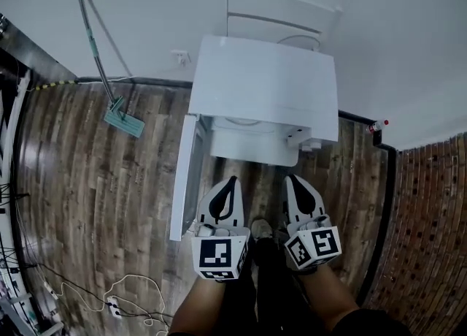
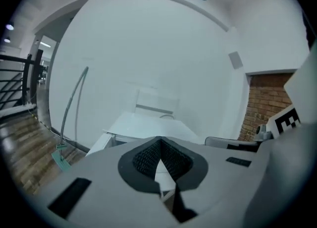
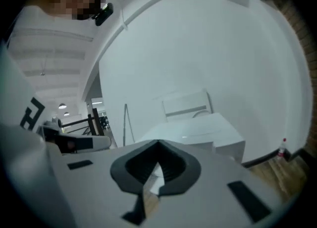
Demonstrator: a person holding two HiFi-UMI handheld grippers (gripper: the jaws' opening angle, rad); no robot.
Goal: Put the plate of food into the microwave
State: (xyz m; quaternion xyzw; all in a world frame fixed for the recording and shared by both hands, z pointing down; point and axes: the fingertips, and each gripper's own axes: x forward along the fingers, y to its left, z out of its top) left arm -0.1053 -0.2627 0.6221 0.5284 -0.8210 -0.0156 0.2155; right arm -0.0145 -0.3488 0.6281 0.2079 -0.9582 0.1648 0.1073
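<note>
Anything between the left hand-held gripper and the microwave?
Nothing. The head view shows only wood floor between the left hand-held gripper and the microwave.

One microwave point(image 1: 266, 86), one mop point(image 1: 122, 121), two grippers, namely left gripper point(image 1: 232, 180) and right gripper point(image 1: 292, 179), and possibly one small bottle point(image 1: 375, 126).

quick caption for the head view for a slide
Left gripper and right gripper, both shut and empty, held before a white microwave with its door open.
</note>
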